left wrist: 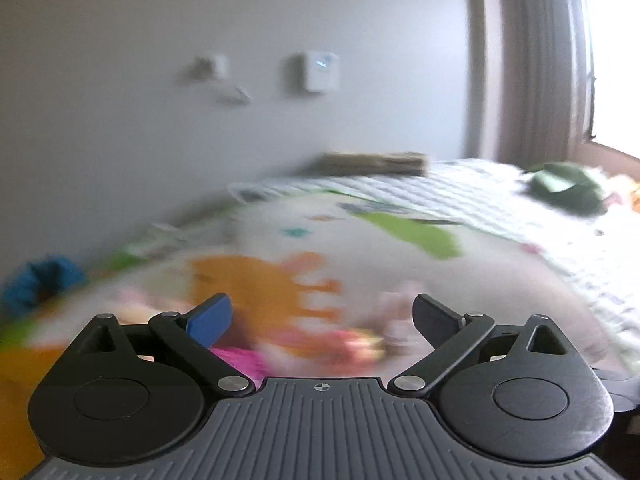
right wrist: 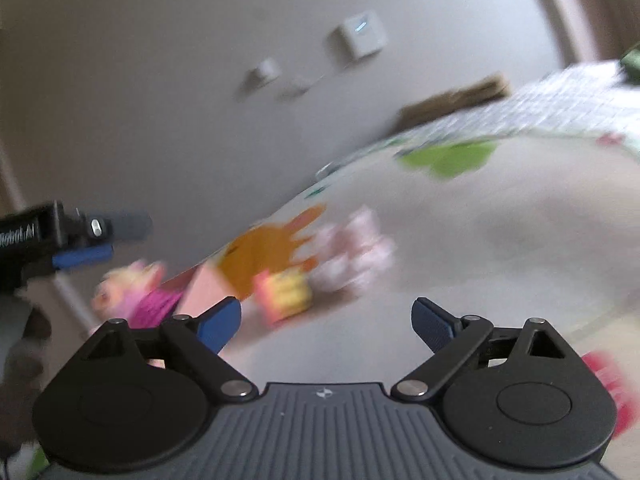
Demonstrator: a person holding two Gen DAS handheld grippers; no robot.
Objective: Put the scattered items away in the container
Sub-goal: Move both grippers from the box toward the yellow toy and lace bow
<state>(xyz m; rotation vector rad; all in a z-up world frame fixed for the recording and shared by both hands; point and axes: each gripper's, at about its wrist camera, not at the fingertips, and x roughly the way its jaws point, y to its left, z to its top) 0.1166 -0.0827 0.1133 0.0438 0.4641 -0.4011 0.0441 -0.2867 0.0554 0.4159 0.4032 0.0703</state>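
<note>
- Blurred soft toys lie scattered on a printed play mat [right wrist: 500, 240]: a pale pink plush [right wrist: 352, 256], a yellow-and-pink toy [right wrist: 286, 292] just beside it, and a doll with a magenta skirt [right wrist: 136, 292] further left.
- A pink box-like shape [right wrist: 204, 290] sits between the doll and the yellow-and-pink toy; too smeared to tell whether it is the container.
- The right claw [right wrist: 326, 320] hangs above the mat, jaws wide, nothing between them.
- The left claw [left wrist: 322, 316], equally wide and empty, hovers over the orange print; it also shows at the right view's left edge.
- Beyond: a white quilt [left wrist: 480, 188], a green bundle [left wrist: 568, 192], a blue object [left wrist: 40, 284], and wall-mounted boxes [left wrist: 320, 70].
</note>
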